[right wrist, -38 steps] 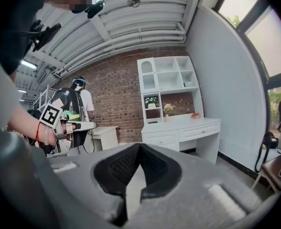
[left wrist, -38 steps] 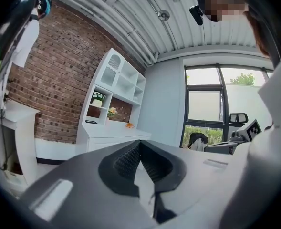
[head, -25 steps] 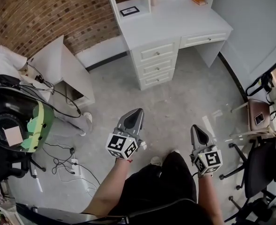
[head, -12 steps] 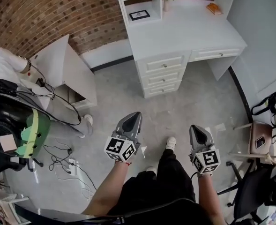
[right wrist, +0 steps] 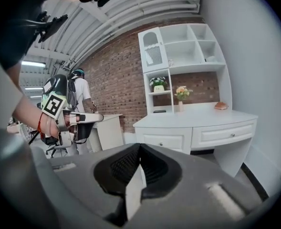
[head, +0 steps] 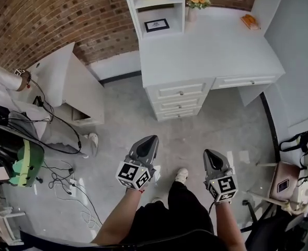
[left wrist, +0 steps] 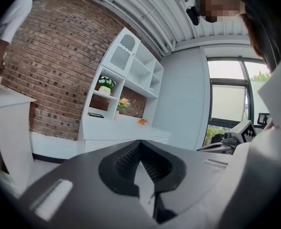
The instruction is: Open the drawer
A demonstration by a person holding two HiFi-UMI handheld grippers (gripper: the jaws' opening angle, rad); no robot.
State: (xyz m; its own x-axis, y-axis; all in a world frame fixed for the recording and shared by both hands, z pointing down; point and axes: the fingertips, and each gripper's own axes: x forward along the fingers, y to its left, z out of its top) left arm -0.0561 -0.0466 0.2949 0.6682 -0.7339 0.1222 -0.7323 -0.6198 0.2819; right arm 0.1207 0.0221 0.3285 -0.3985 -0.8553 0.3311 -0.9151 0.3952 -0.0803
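Well short of the drawers (head: 179,99).
Clenched and empty, left tongs (head: 151,140) and right tongs (head: 209,153) aim toward the far counter (head: 206,51).

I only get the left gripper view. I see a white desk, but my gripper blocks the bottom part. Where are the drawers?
Observer: The head view shows three drawers stacked under the desk, all closed.
Operator: Is there another one?
Observer: Yes, a wide drawer sits to their right, also closed.
Operator: Is the right gripper holding something?
Observer: No. Its own view shows the right gripper shut, with nothing between its jaws.
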